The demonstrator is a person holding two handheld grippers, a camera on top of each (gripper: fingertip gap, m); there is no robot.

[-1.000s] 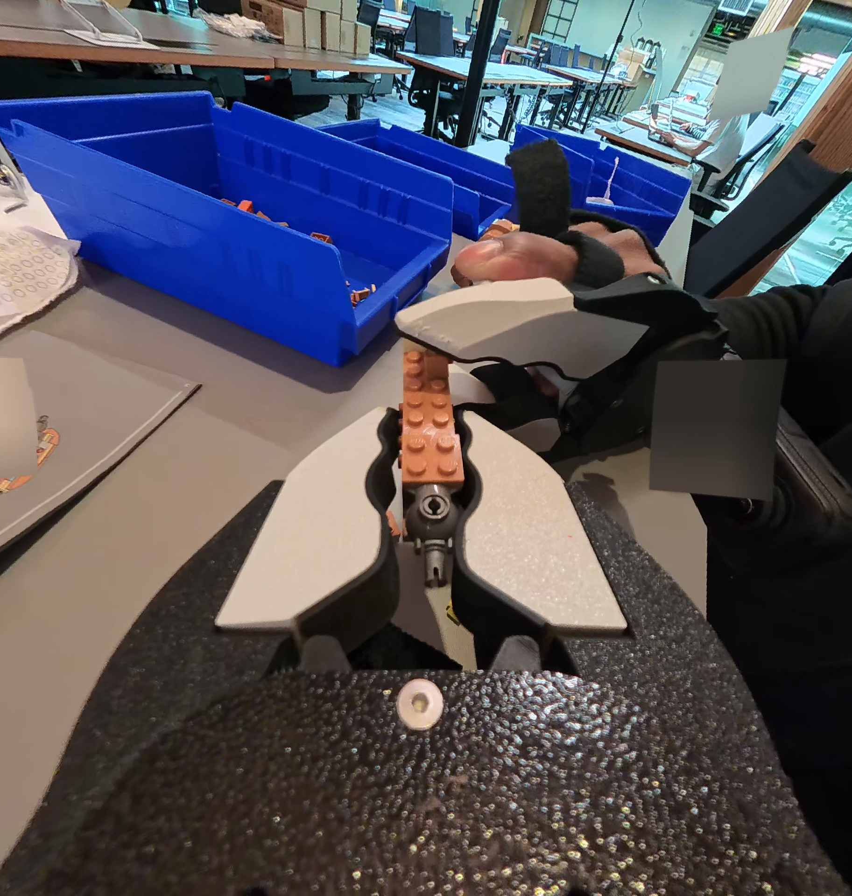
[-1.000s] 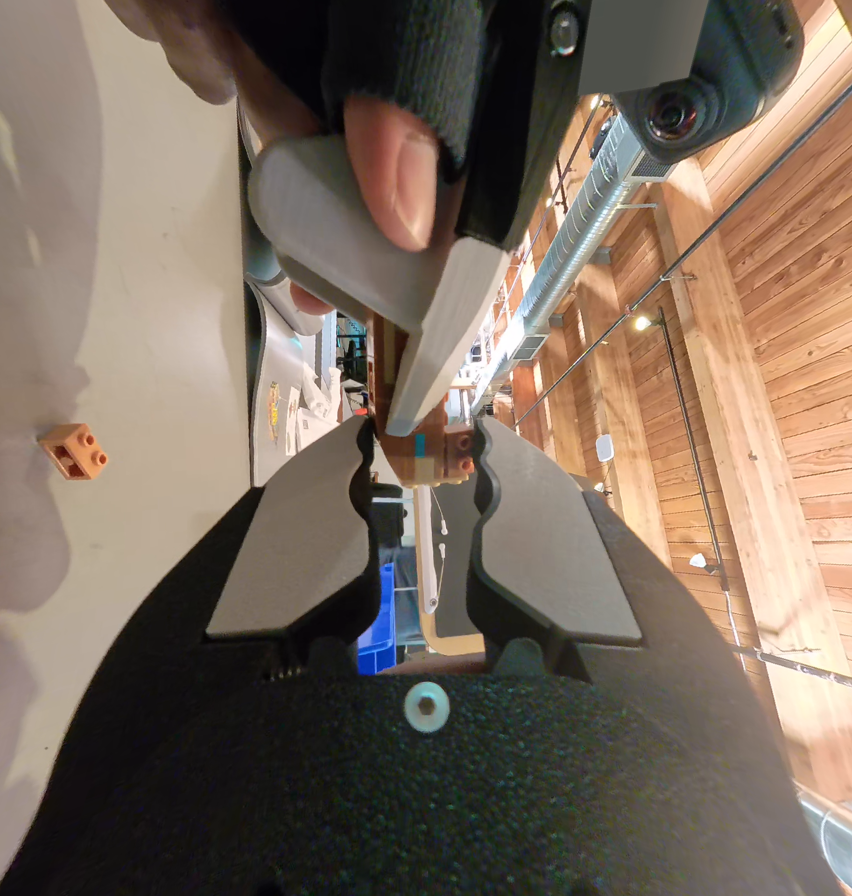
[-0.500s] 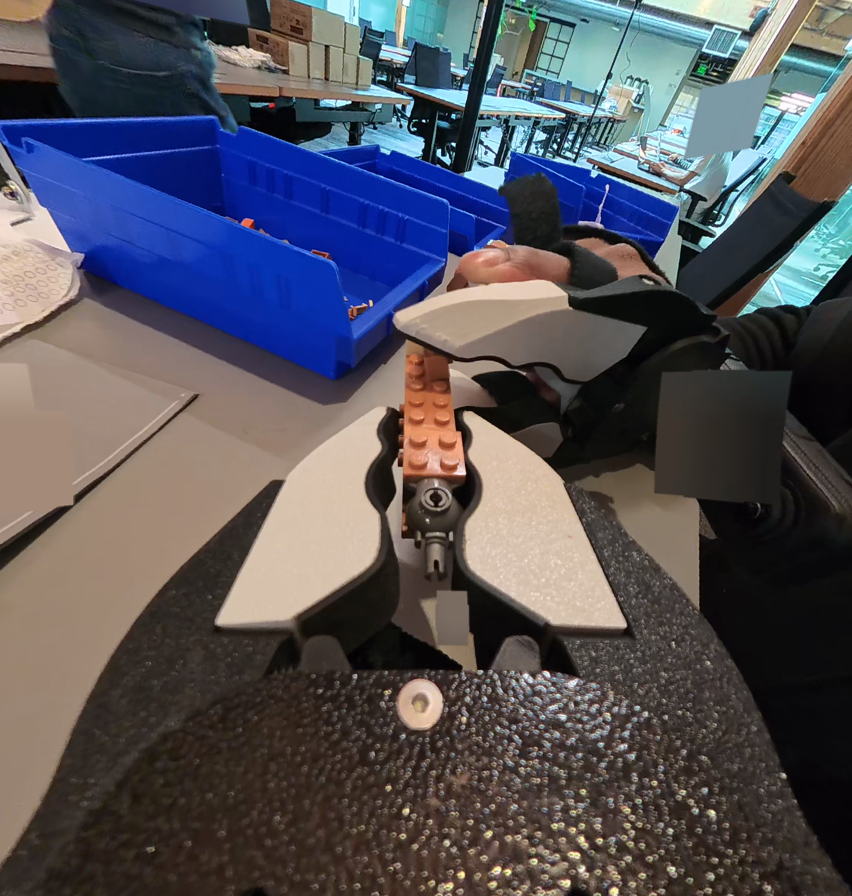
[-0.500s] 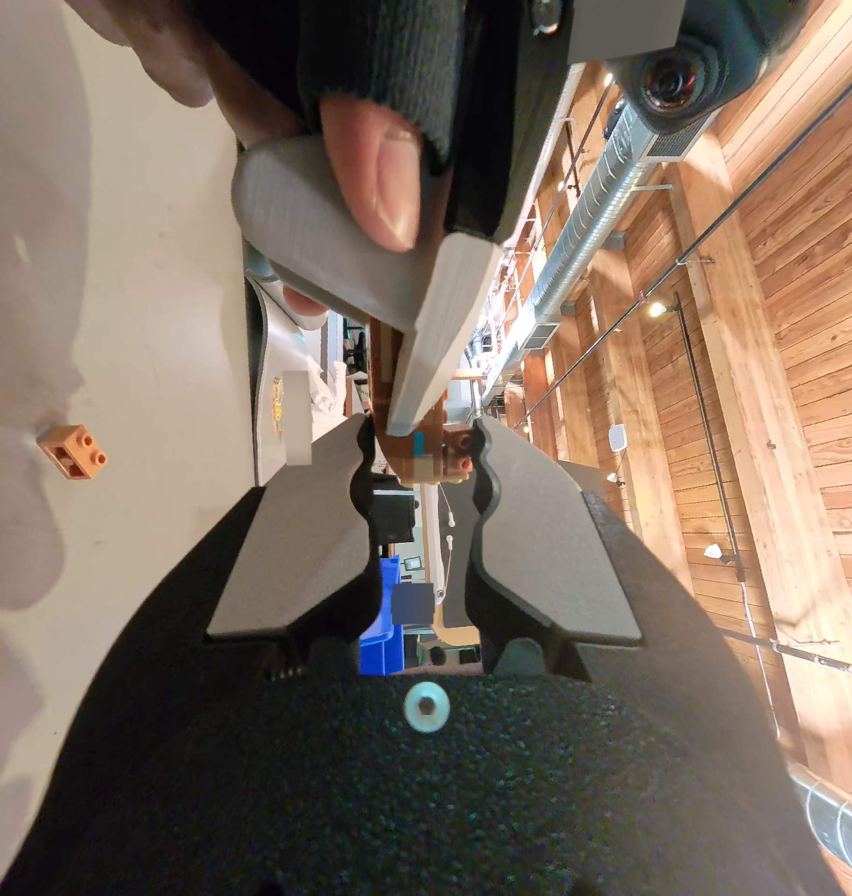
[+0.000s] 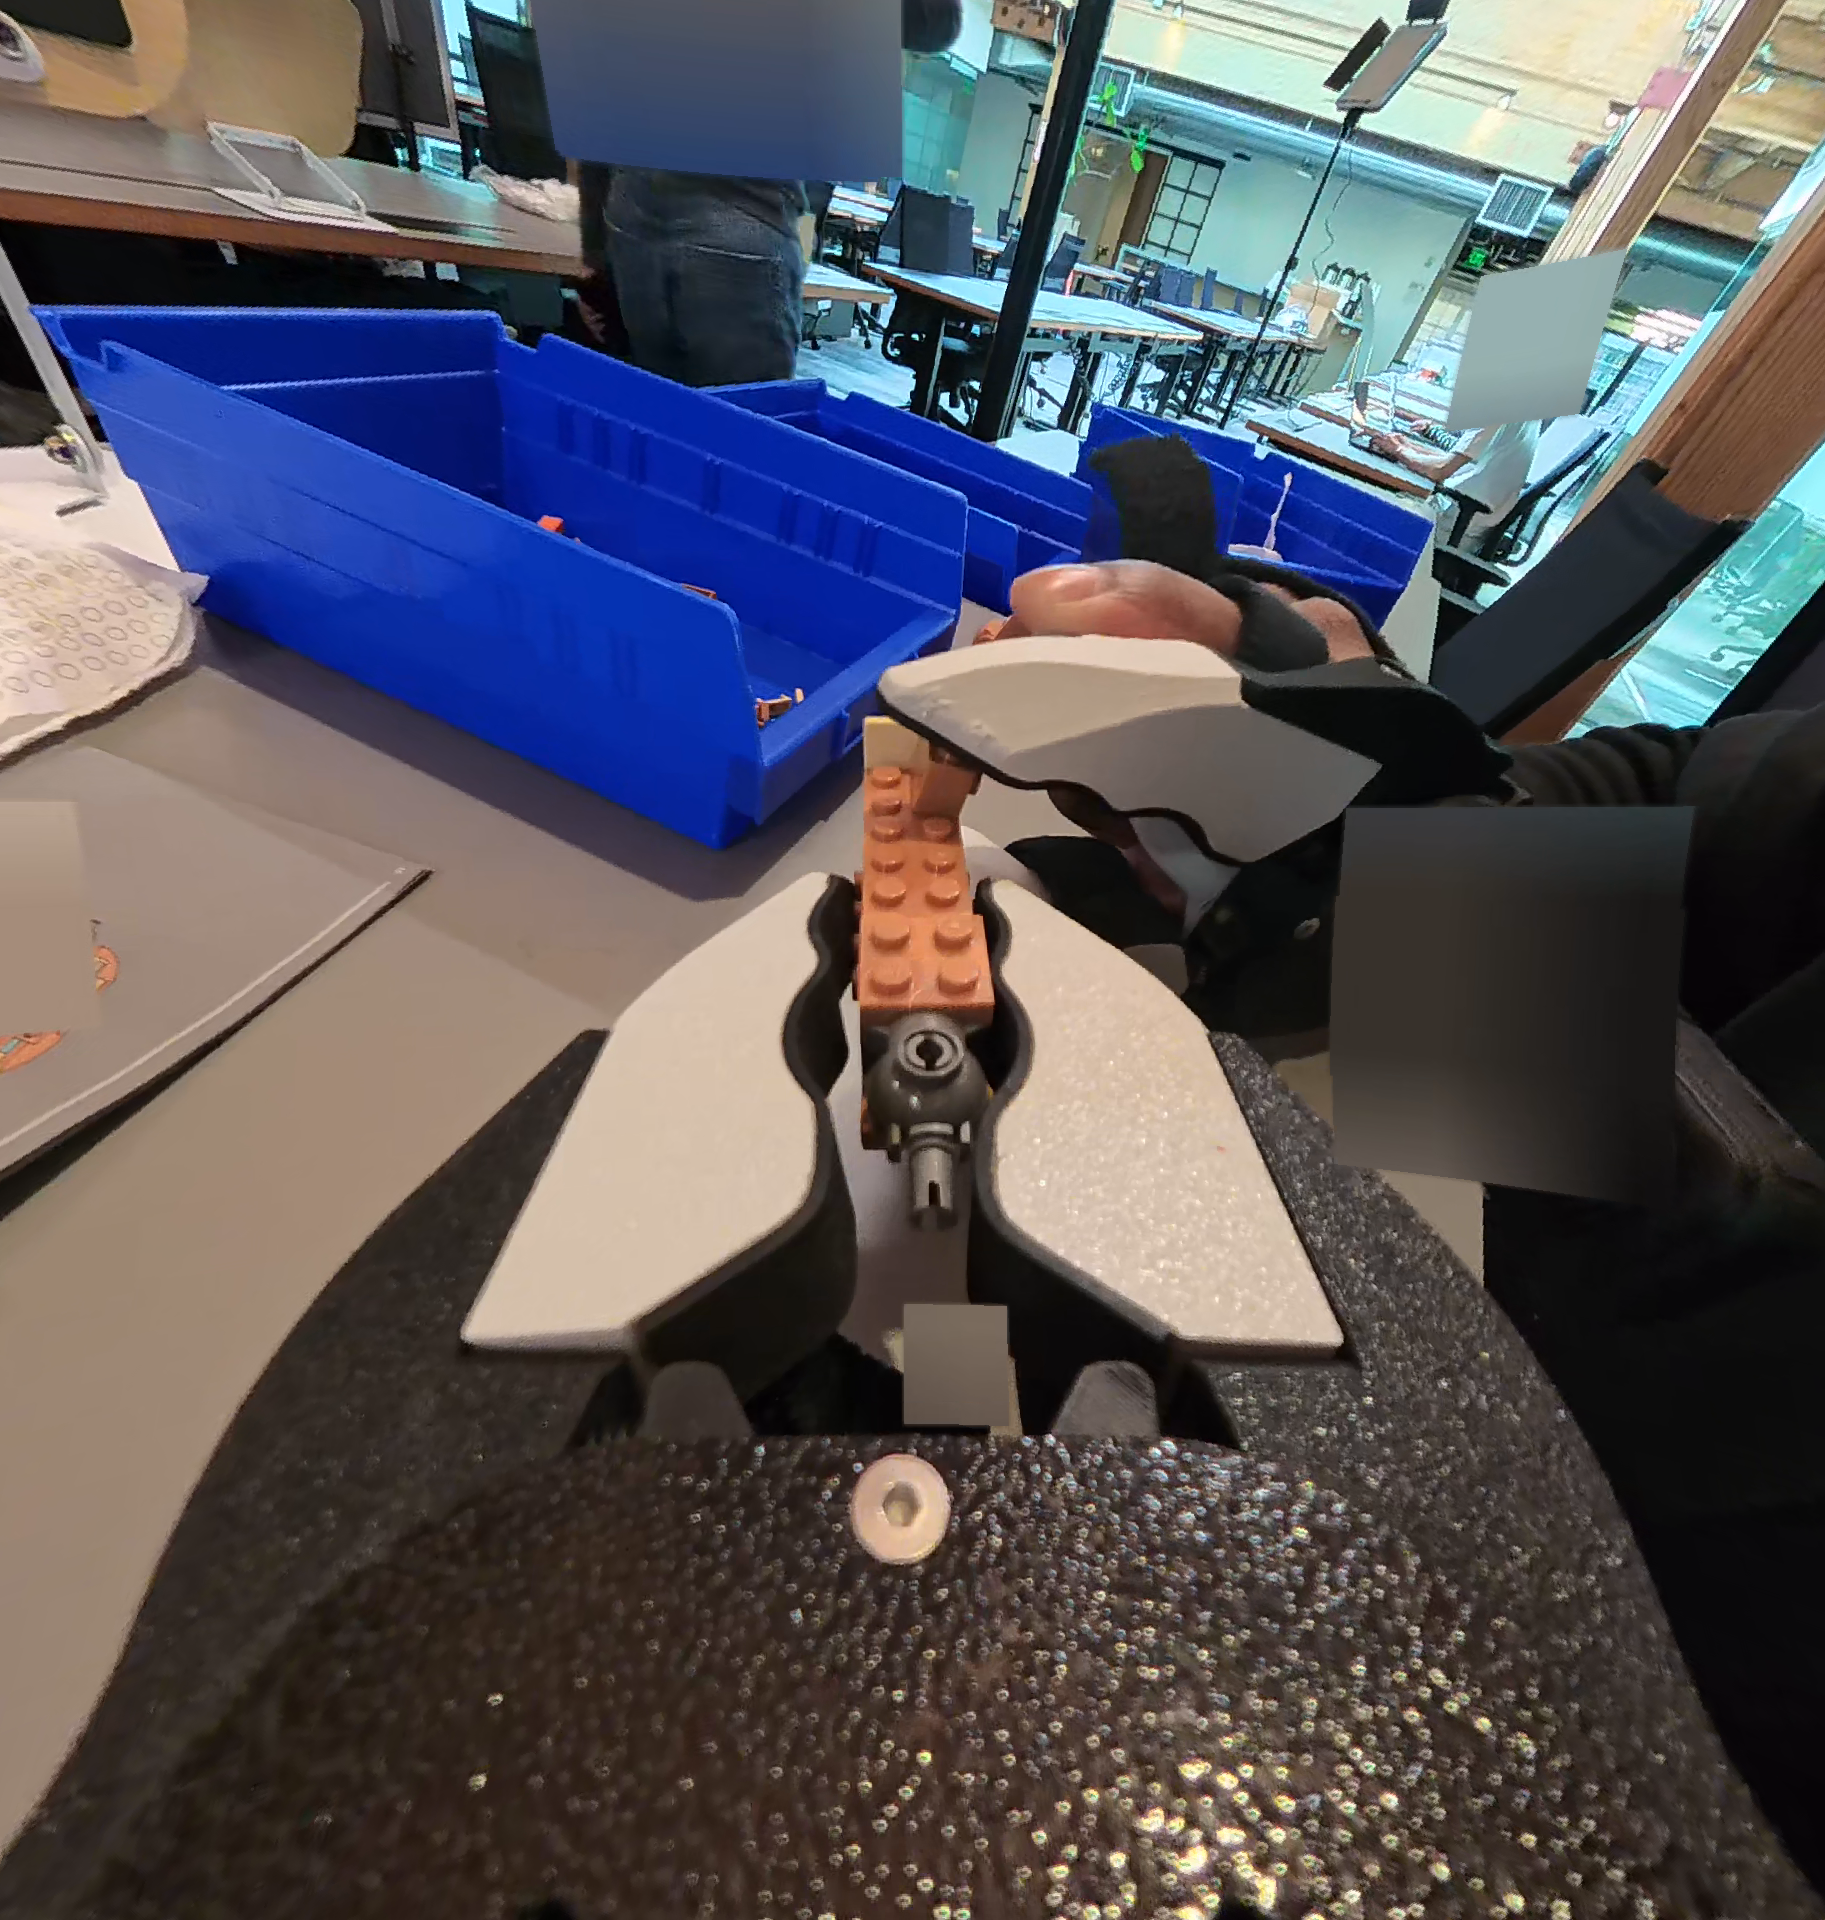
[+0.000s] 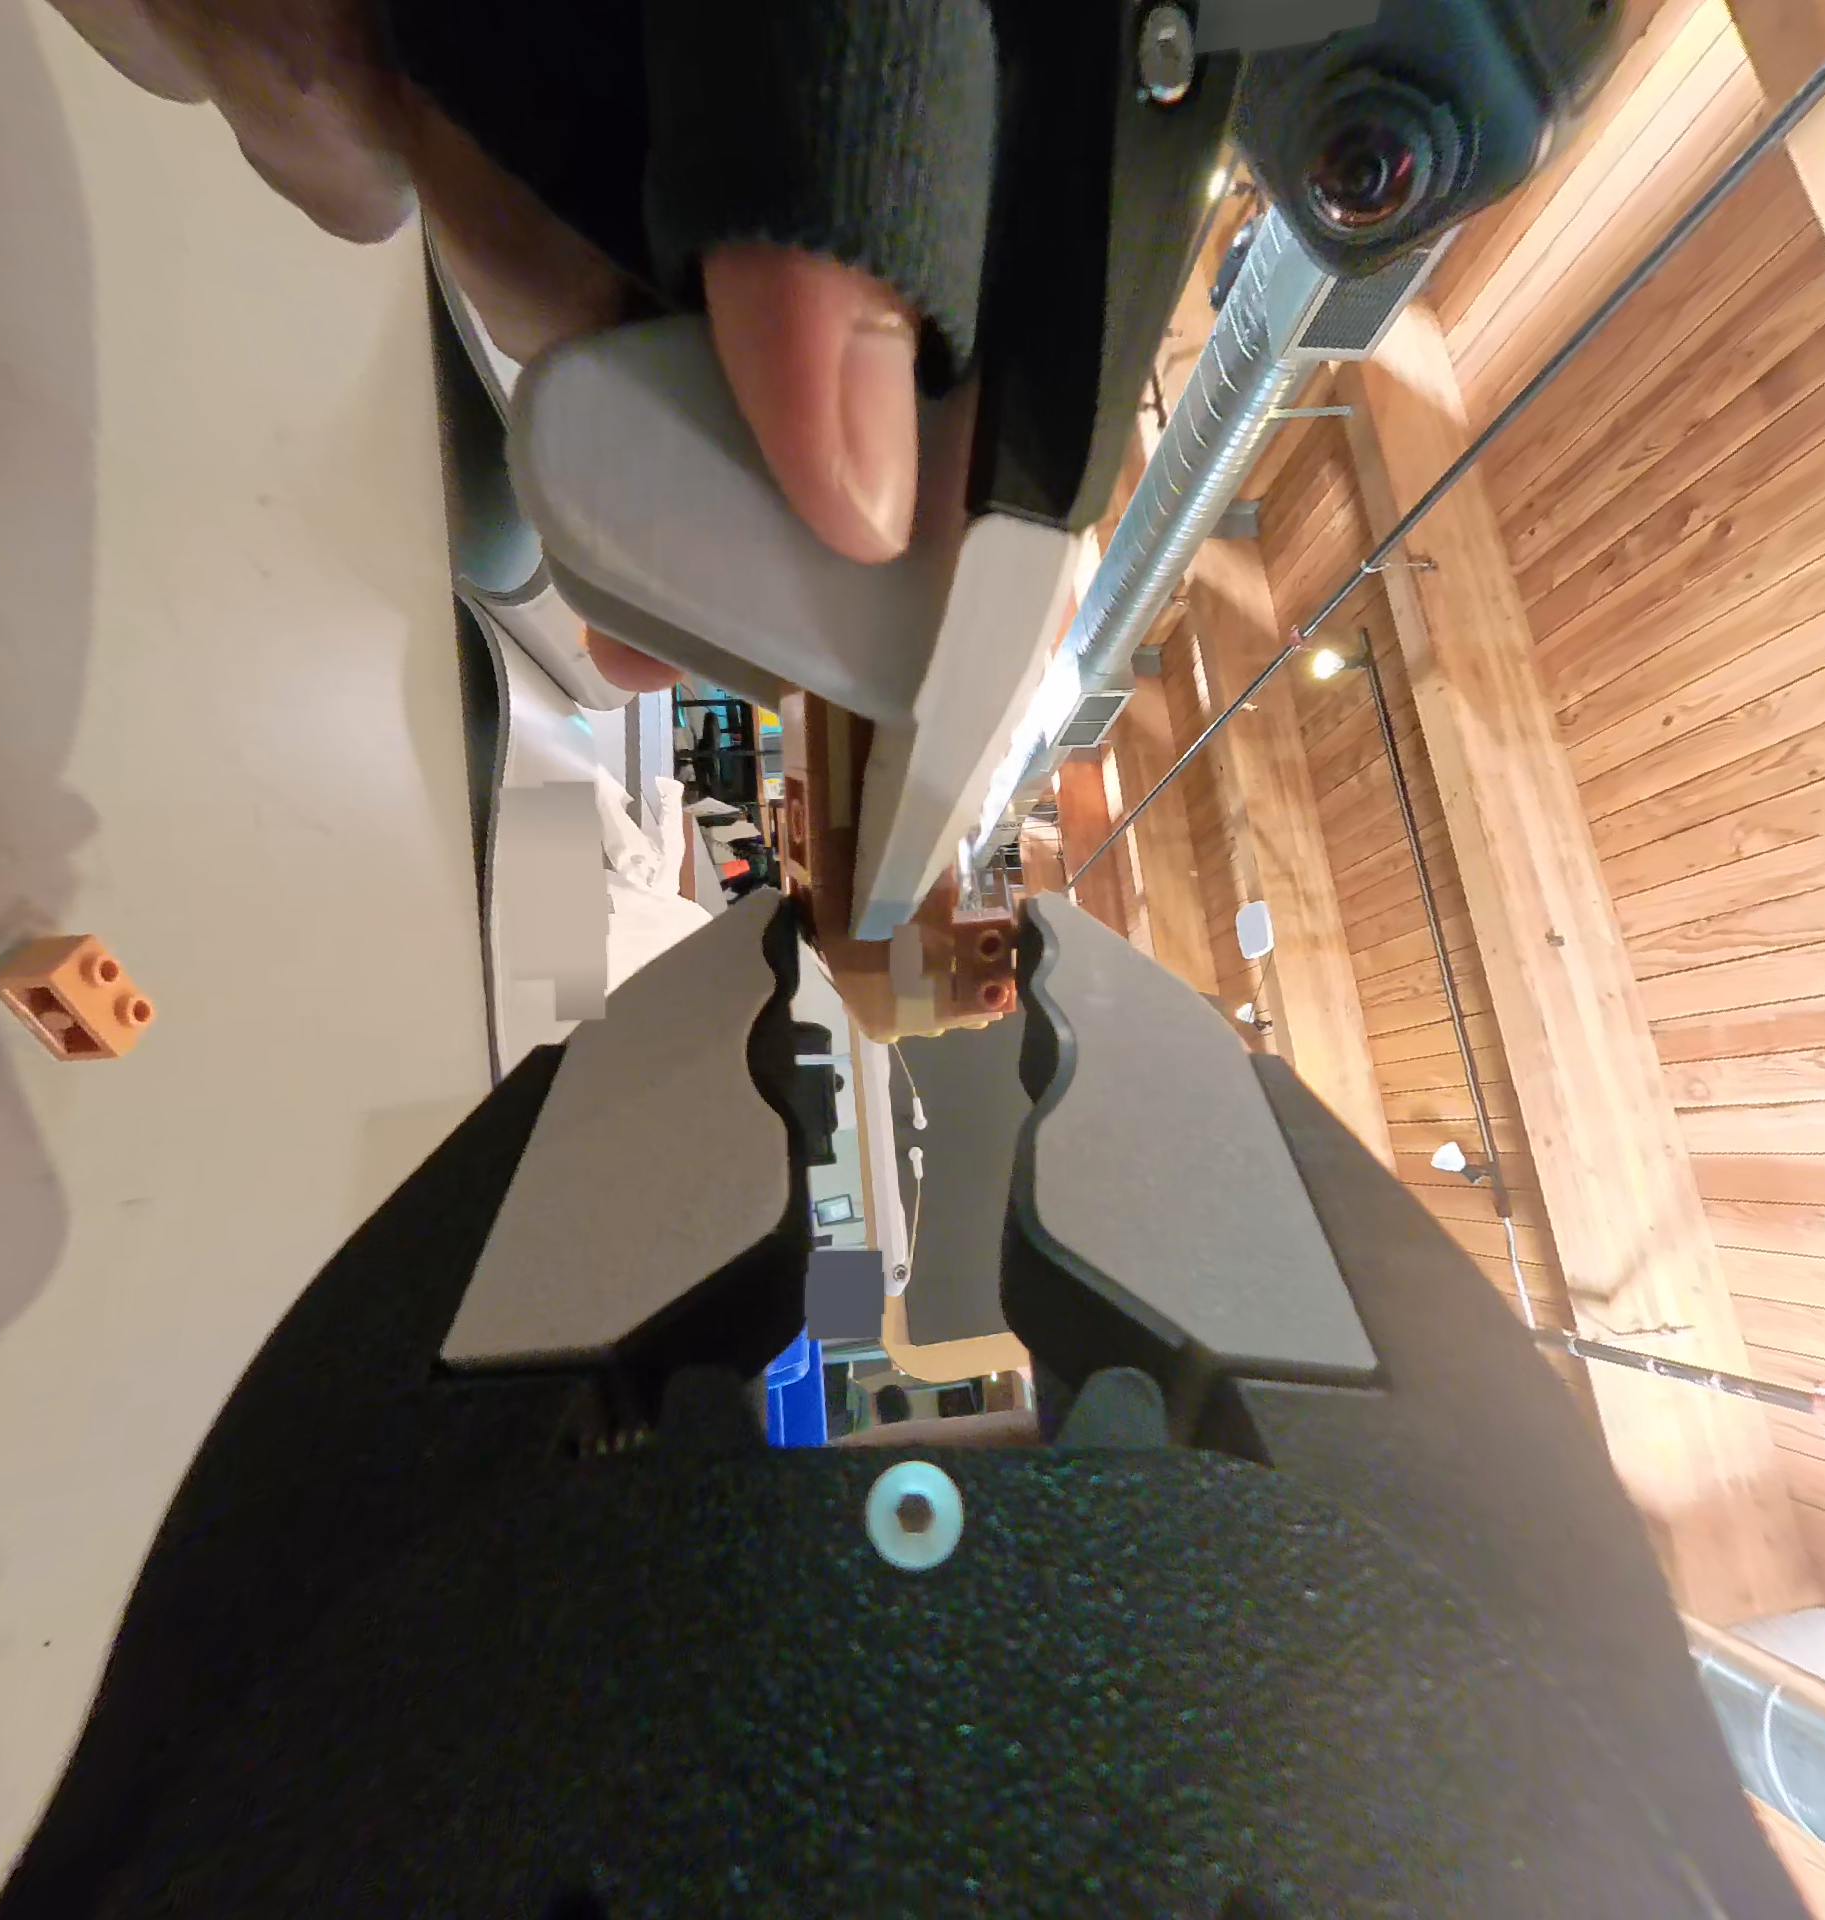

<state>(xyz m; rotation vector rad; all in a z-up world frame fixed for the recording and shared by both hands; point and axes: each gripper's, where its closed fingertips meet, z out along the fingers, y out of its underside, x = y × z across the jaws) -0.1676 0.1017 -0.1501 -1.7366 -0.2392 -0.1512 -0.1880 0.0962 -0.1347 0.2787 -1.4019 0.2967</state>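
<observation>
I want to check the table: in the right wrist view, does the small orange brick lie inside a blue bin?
No, the small orange brick lies alone on the bare light table surface, not in any bin.

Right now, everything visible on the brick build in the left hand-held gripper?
The orange-brown studded plastic brick assembly is clamped between the left hand-held gripper's grey fingers, studs up, above the grey table. A dark grey ball-joint piece with a pin sits under its near end. At its far end, a tan piece meets the right hand-held gripper.
</observation>
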